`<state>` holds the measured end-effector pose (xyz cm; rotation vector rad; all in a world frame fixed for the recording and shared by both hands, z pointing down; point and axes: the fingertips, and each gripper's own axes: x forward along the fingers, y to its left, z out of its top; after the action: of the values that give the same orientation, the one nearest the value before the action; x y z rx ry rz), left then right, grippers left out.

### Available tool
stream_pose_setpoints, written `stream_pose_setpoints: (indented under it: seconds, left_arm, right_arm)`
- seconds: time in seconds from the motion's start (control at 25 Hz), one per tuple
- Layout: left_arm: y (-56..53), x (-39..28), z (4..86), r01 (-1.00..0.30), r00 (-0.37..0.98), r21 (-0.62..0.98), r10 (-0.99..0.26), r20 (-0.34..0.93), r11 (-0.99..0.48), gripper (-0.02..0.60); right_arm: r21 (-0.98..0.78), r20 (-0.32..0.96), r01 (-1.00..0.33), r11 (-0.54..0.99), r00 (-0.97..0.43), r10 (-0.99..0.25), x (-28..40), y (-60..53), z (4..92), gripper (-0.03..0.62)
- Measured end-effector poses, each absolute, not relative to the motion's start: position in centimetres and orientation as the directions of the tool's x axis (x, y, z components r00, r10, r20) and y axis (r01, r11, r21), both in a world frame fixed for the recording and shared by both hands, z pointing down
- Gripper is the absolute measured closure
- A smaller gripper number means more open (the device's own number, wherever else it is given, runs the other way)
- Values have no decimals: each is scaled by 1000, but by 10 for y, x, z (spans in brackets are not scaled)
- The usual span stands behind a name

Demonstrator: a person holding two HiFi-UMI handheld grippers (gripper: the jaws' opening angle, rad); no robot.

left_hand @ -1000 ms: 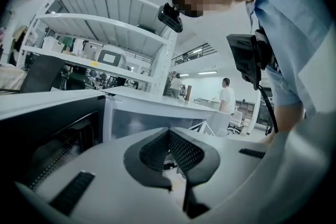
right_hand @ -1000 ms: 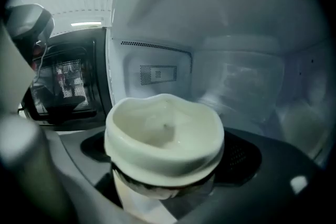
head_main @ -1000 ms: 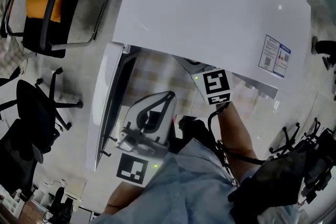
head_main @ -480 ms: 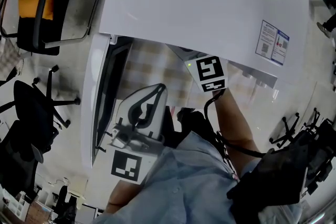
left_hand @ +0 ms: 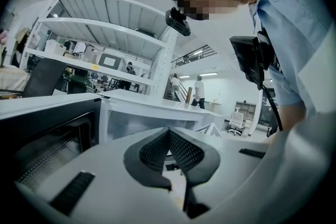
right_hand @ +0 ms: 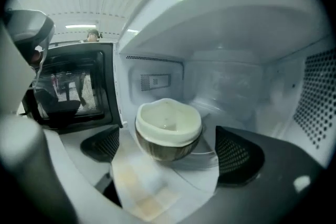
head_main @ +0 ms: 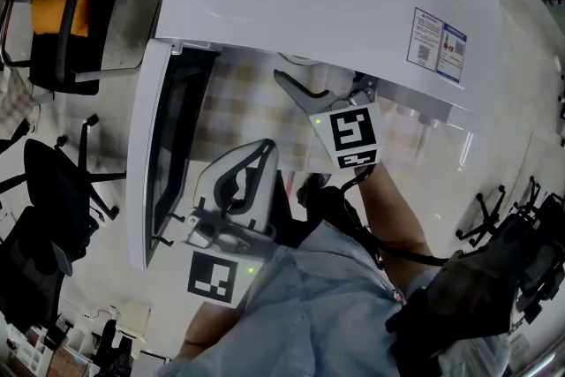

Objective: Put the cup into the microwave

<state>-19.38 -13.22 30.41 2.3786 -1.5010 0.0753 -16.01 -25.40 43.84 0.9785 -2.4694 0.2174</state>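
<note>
The white microwave (head_main: 335, 4) is filling the top of the head view, its door (head_main: 163, 146) swung open beside the left gripper (head_main: 252, 172). Compared with a second ago, the right gripper (head_main: 320, 93) is drawing back out of the oven: then only its marker cube was showing under the top's front edge, and now its grey fingers (head_main: 300, 88) are showing there too. The left gripper is staying low by the door, its fingers (left_hand: 184, 152) pressed together on nothing. In the right gripper view the right gripper's fingers (right_hand: 239, 157) are spread wide and released. The cup (right_hand: 168, 128), cream inside and dark outside, is standing upright on the oven floor, centred between the two fingers and just beyond their tips, touching neither.
</note>
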Motion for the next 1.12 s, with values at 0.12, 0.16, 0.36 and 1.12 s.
stream_pose_setpoints:
  seconds: [0.12, 0.16, 0.36, 1.12]
  left_arm:
    - [-125, -183, 299, -879, 460, 248, -863, 209, -408, 577]
    - [-123, -180, 298, -875, 467, 248, -860, 207, -415, 577]
    - [-120, -170, 291, -863, 490, 246, -849, 196, -441, 577]
    - [-152, -194, 310, -863, 493, 263, -836, 241, -432, 577]
  right_arm:
    - [31, 461, -703, 710, -620, -634, -150, -232, 427, 48]
    - [35, 451, -710, 703, -617, -645, -147, -224, 424, 49]
    - [19, 408, -727, 686, -621, -669, -141, -193, 413, 292]
    - [-90, 508, -812, 576, -535, -675, -159, -252, 452, 591]
